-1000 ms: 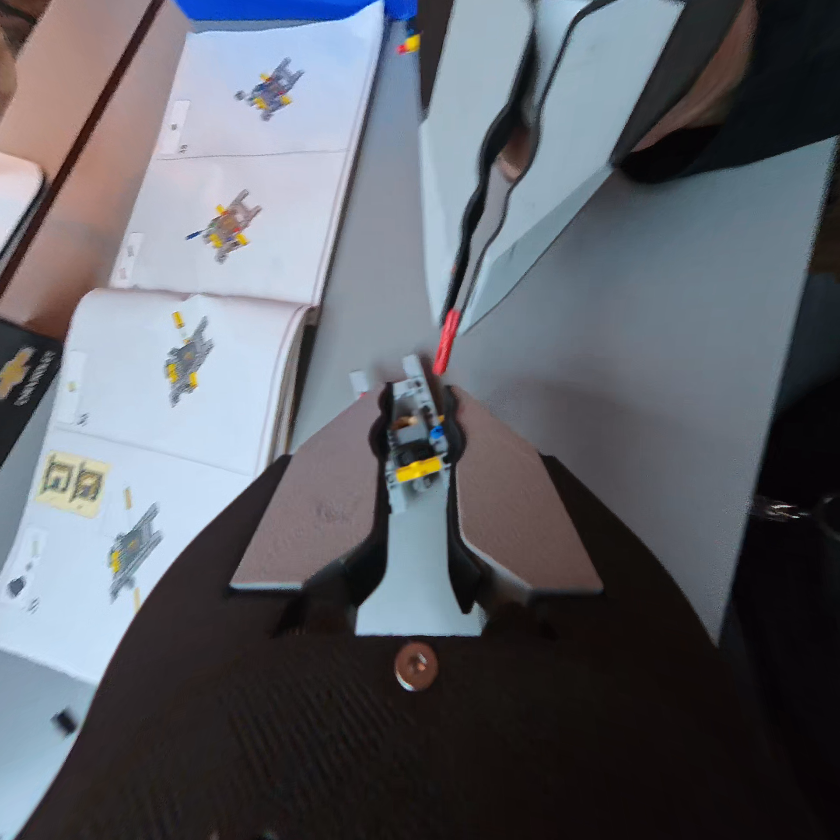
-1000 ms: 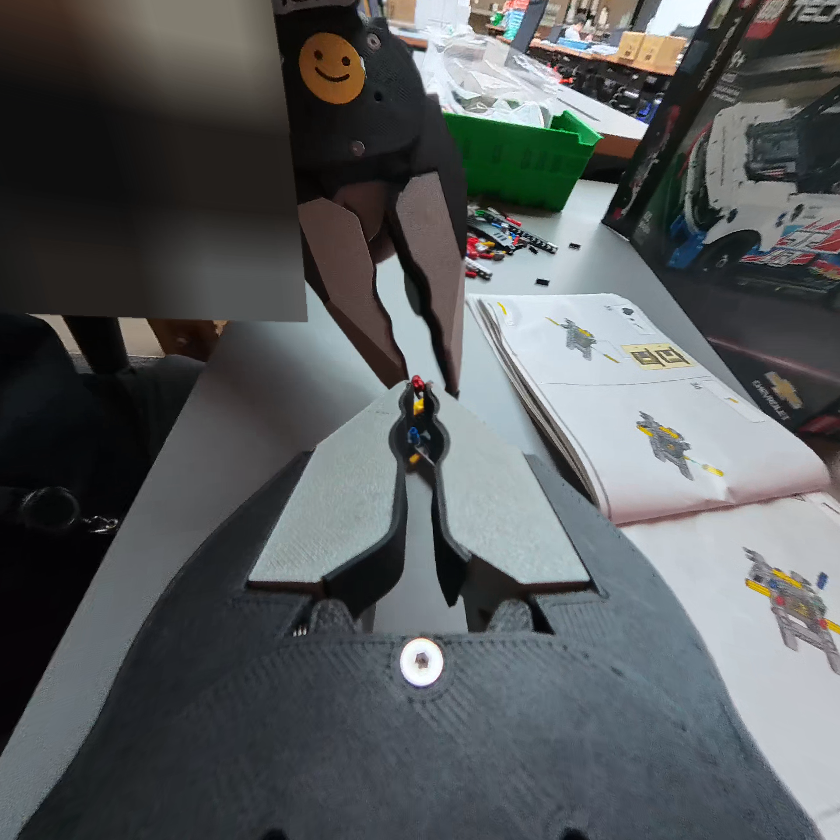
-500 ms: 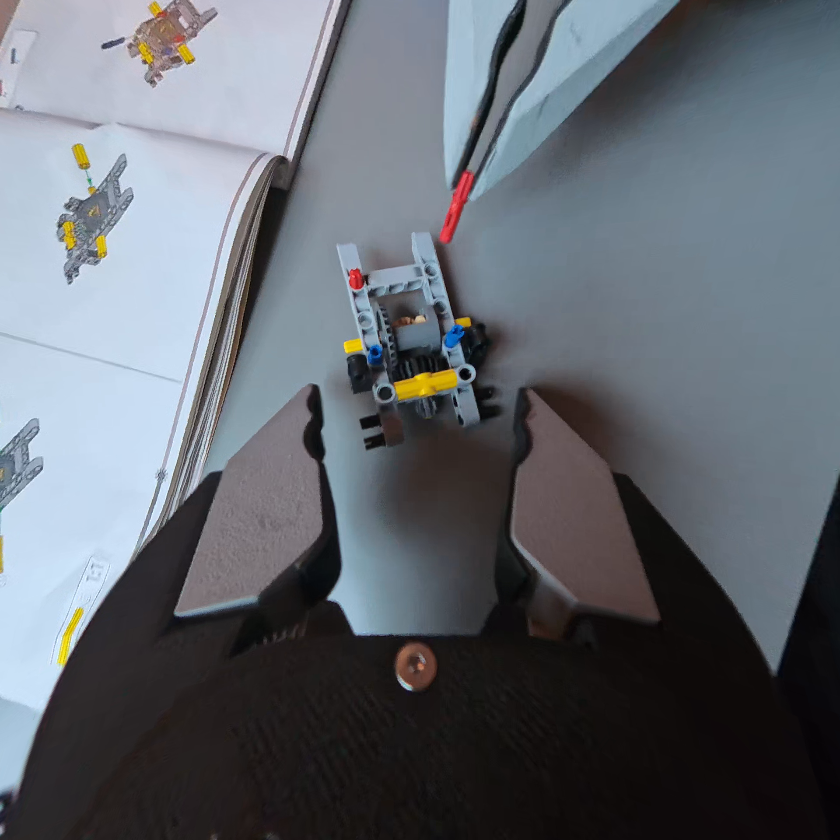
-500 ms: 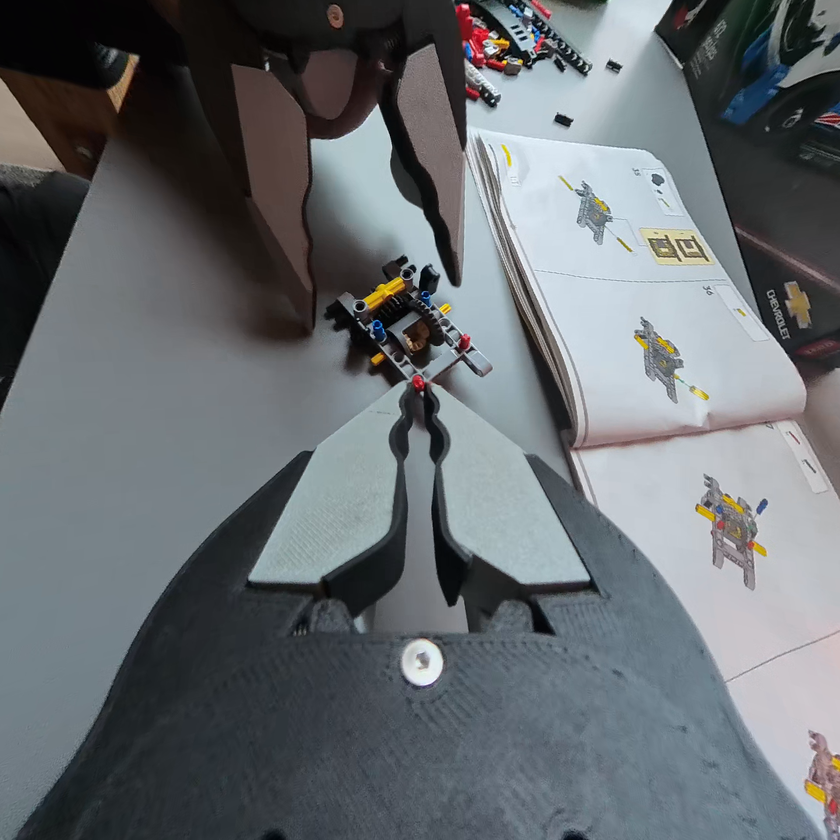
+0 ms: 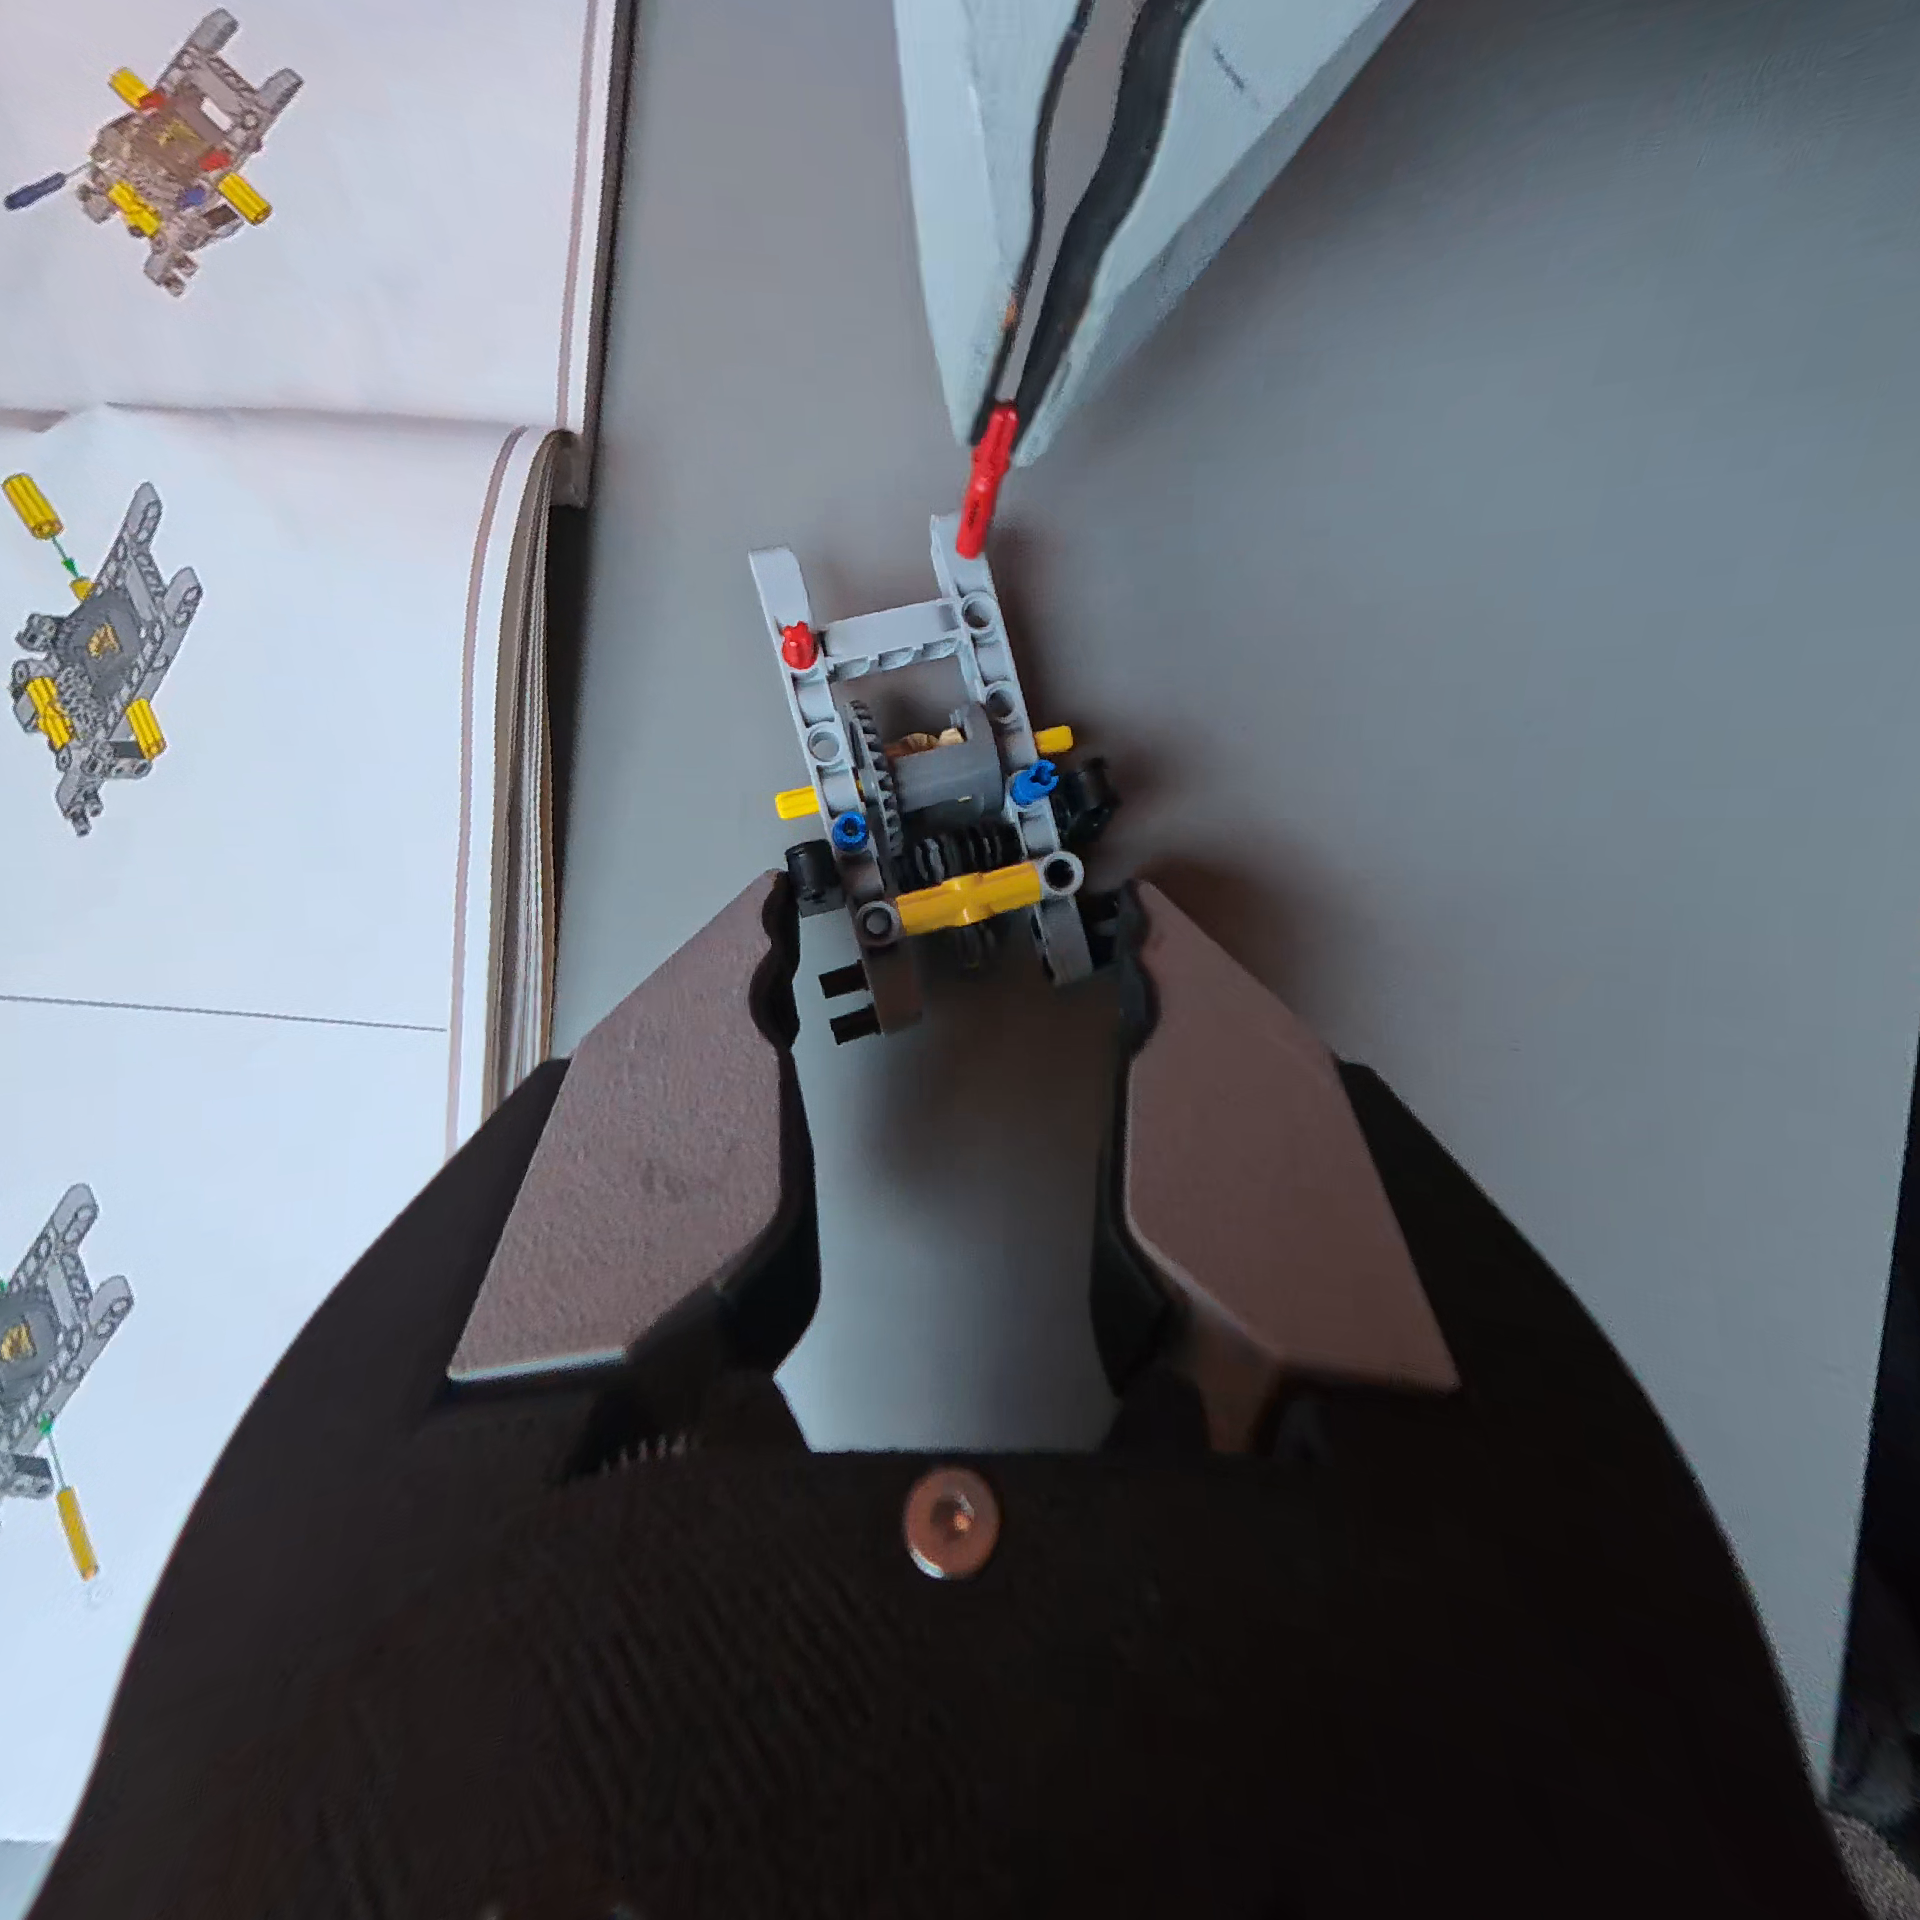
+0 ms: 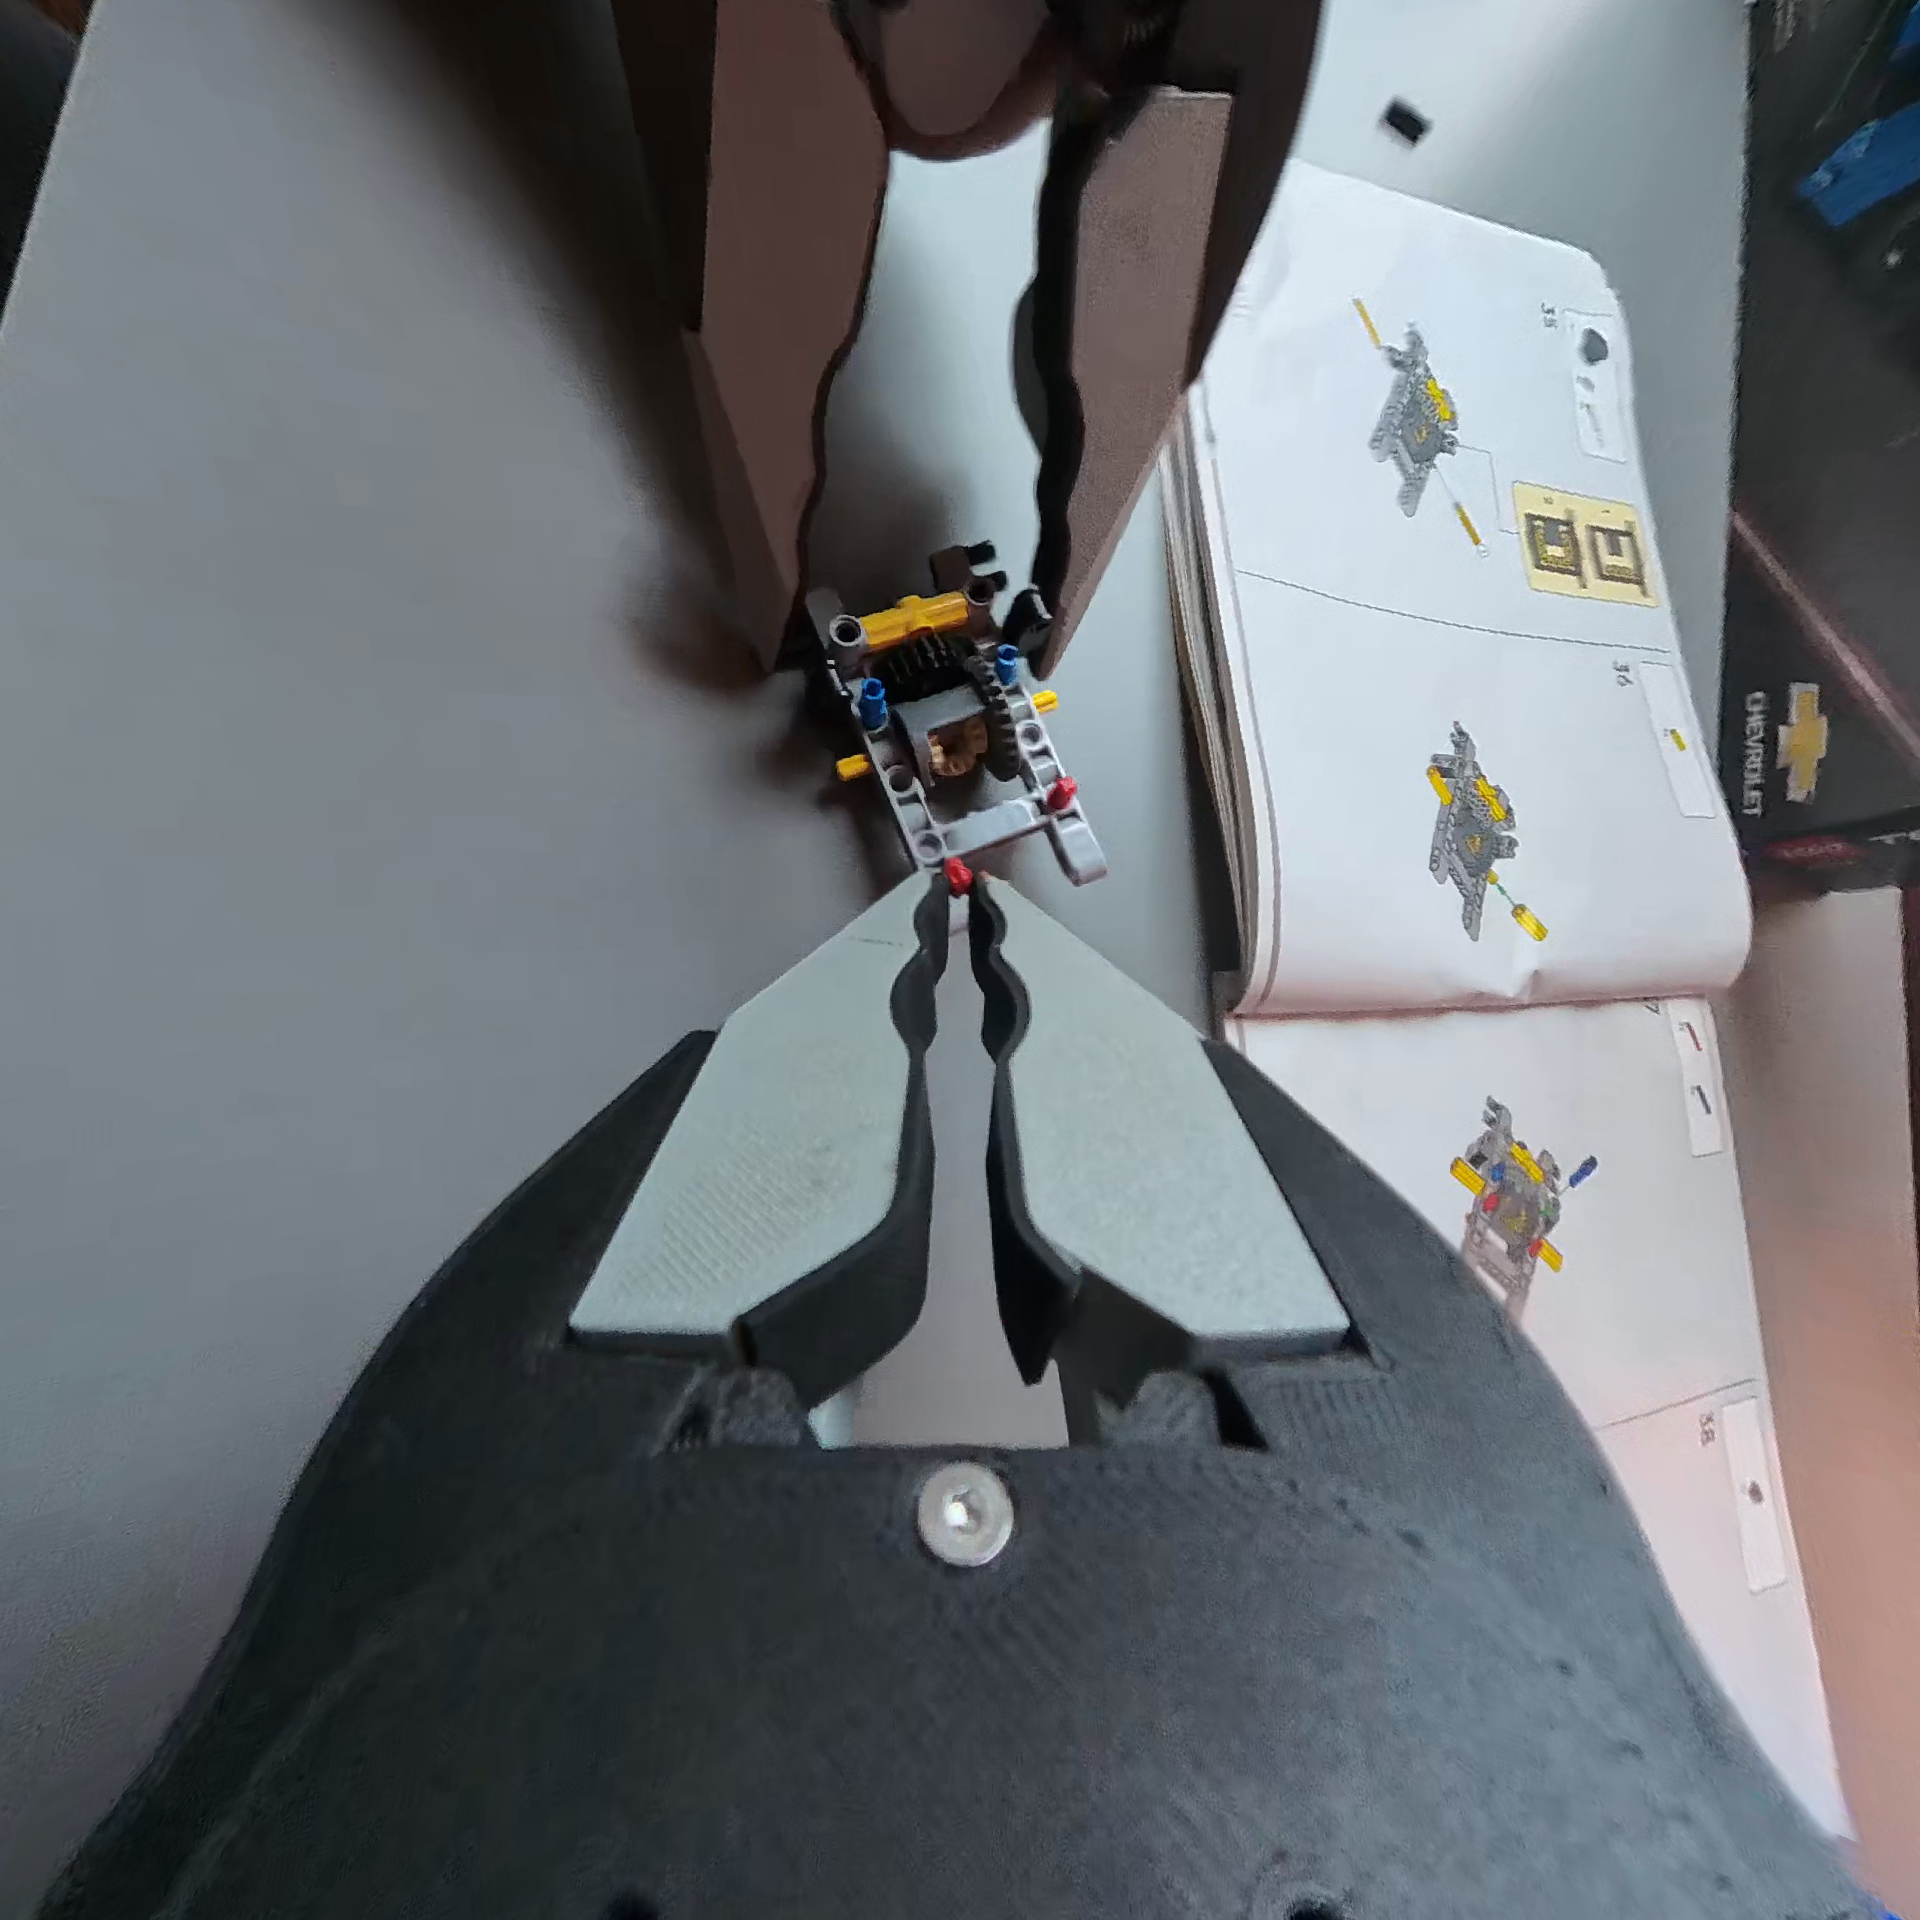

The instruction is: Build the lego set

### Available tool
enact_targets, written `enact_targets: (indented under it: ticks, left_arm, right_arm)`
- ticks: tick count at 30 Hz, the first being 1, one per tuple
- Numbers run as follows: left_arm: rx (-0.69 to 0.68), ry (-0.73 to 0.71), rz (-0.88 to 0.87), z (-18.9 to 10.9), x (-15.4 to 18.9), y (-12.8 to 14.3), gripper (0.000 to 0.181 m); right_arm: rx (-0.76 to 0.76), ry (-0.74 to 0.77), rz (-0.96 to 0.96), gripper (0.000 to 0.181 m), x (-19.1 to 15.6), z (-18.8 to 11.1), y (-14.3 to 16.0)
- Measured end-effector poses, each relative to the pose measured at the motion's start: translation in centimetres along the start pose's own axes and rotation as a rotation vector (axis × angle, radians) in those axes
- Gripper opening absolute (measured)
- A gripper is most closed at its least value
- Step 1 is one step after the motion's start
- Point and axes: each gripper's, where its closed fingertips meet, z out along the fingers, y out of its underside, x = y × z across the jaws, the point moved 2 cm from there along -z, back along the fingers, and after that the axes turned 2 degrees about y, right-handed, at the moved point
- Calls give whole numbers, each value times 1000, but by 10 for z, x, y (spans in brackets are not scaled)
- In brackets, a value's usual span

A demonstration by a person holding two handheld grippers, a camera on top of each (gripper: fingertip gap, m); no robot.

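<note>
A small lego assembly (image 5: 925, 779), a grey frame with gears and yellow, blue and red pins, lies on the grey table (image 5: 1455, 935). My left gripper (image 5: 954, 914), with brown pads, has its jaws closed against both sides of the assembly's near end. My right gripper (image 6: 958, 896), with grey pads, is shut on a red pin (image 6: 958, 878). The pin's tip touches the open end of one grey frame beam (image 5: 961, 540). The right wrist view shows the assembly (image 6: 956, 727) between the brown fingers (image 6: 779, 416) of the left gripper.
An open instruction booklet (image 5: 260, 623) lies beside the assembly and also shows in the right wrist view (image 6: 1455, 727). A black set box (image 6: 1818, 623) stands beyond the booklet. A small black piece (image 6: 1405, 117) lies far off. The table edge (image 5: 1860, 1247) is close on the other side. My right fingertips sit around 7 cm from my left ones.
The left gripper set the assembly on the table, opened wide, then closed in on its near end. The right gripper brought the red pin down to the frame's open end.
</note>
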Motion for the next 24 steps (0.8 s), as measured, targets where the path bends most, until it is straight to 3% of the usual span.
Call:
enact_targets:
  ticks: [12, 19, 24]
  left_arm:
    - [-31, 33, 116, 1, -3, -3, 59]
    - [-21, 61, 132, 0, -4, -8, 59]
    - [-7, 60, 130, 1, -4, -8, 59]
  right_arm:
    - [-189, -9, -156, 1, -7, 12, -1]
    - [-299, 12, -360, 0, -12, 16, 0]
    - [-285, -53, -310, 0, -8, 15, 2]
